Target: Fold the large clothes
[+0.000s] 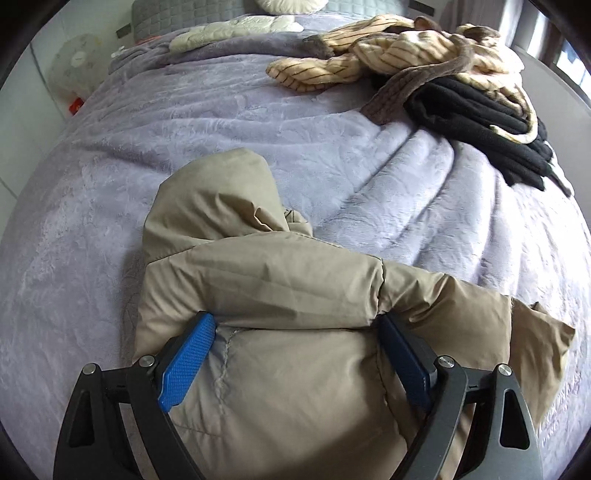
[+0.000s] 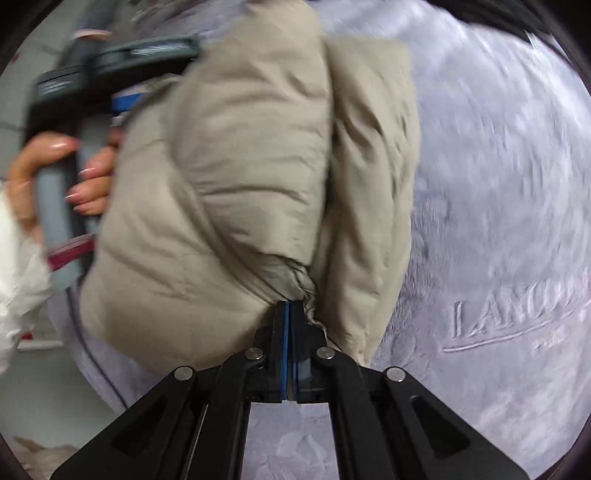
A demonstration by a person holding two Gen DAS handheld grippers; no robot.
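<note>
A beige padded jacket [image 1: 280, 280] with a hood [image 1: 218, 199] lies on the lilac plush bed cover [image 1: 221, 110]. My left gripper [image 1: 295, 325] points down onto the jacket's body. Its blue pads [image 1: 188, 358] stand wide apart on either side of a puffy section, open. In the right wrist view the jacket [image 2: 221, 177] is bunched and partly lifted. My right gripper [image 2: 288, 306] is shut on a gathered bit of its edge. A person's hand [image 2: 88, 184] holds the other gripper's handle at the upper left, blurred, against the jacket's far side.
A pile of clothes sits at the bed's far right: a cream striped fleece [image 1: 388, 55], a brown knit piece [image 1: 406, 88] and a black garment [image 1: 480, 122]. Cream pillows [image 1: 229, 31] lie at the head. A white fan [image 1: 74, 70] stands left of the bed. Bed cover [image 2: 498, 184] stretches right.
</note>
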